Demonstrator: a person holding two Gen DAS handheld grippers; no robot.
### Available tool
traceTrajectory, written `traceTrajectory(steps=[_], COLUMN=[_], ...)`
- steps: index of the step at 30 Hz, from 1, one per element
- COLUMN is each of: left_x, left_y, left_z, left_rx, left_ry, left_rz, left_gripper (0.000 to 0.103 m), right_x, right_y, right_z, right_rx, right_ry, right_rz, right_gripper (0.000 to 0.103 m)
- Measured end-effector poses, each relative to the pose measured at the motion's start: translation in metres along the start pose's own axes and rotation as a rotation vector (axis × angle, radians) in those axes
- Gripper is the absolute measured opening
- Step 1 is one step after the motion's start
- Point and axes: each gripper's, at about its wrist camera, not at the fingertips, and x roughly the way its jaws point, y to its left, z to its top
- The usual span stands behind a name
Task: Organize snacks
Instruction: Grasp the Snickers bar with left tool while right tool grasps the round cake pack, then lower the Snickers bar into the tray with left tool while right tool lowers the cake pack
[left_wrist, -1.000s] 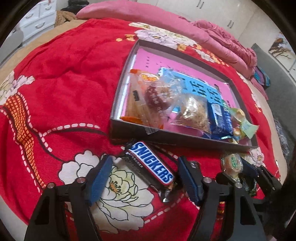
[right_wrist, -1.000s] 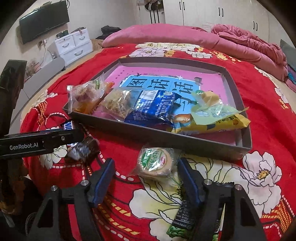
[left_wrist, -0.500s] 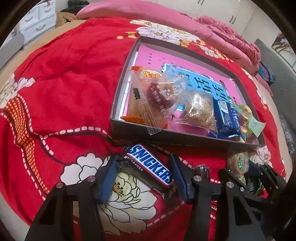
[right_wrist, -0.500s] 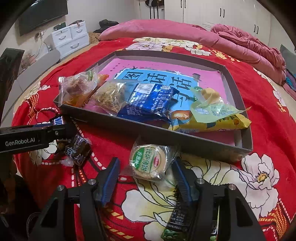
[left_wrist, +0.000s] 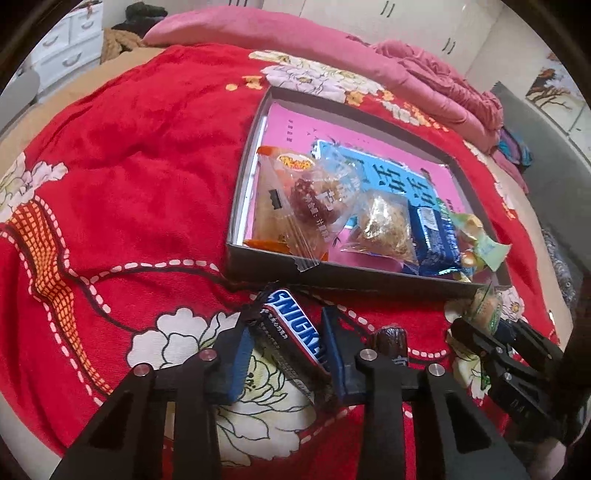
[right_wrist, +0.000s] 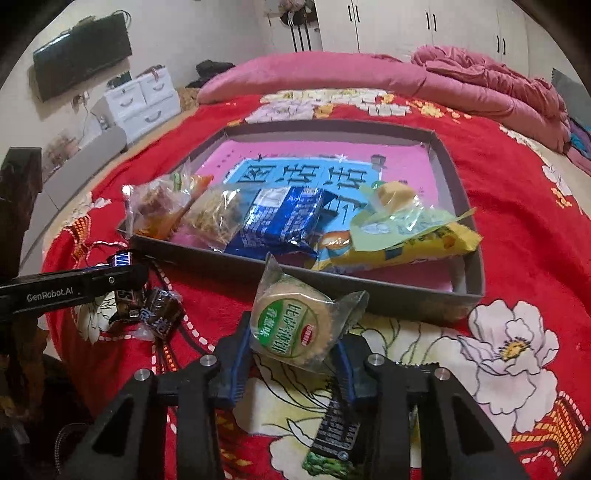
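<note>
A Snickers bar lies slantwise on the red flowered blanket, just in front of the grey tray. My left gripper is closing on it, and both blue pads touch its sides. A round cake in a clear wrapper with a green label is tilted up between the pads of my right gripper, whose jaws are closing and press on it. The tray holds several snack packets along its near wall, on a pink and blue book. In the left wrist view the right gripper shows at the right with the cake.
A small dark brown candy lies on the blanket between the two grippers. A green and black packet lies under my right gripper. A pink quilt runs along the far side of the bed. White drawers stand at the far left.
Both pairs of jaws have narrowed from wide apart onto their snacks. The round cake has tipped up from flat on the blanket. Neither hand has shifted much.
</note>
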Motion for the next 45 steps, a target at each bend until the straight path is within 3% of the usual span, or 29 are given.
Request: traceTrajectory(steps=[13,18,23,30,38,45], left_x=[-0.031,-0.026,-0.011,-0.004,-0.044,-0.057], left_y=[-0.017,-0.018,-0.016,-0.020,-0.030,-0.033], left_z=[-0.004,-0.005,-0.008,-0.007,0.002,0.012], left_rx=[0.082,0.087,0.056,0.061,0.107,0.090], left_ry=[-0.100,-0.087,-0.029,-0.020,-0.177,-0.241], left_rz=[-0.080,-0.079,-0.134,-0.124,-0.139,-0.145], left_gripper=[0.019,0.019,0.019,0.018,0.018,0.018], right_x=[-0.028,-0.030,-0.030,-0.029,-0.035,-0.038], right_y=[0.001,0.000,-0.001,0.000,-0.002,-0.004], right_z=[0.004,0.004,0.004,0.005,0.009,0.016], right_rx=[-0.008,-0.006,-0.001,-0.002,0.018,0.045], right_ry=[-0.114,-0.115,-0.114,-0.119,-0.148,-0.173], right_rz=[0.051,0.047,0.045,0.042,0.048,0.047], right_gripper=[0.039,0.039,0.039,0.039,0.039,0.039])
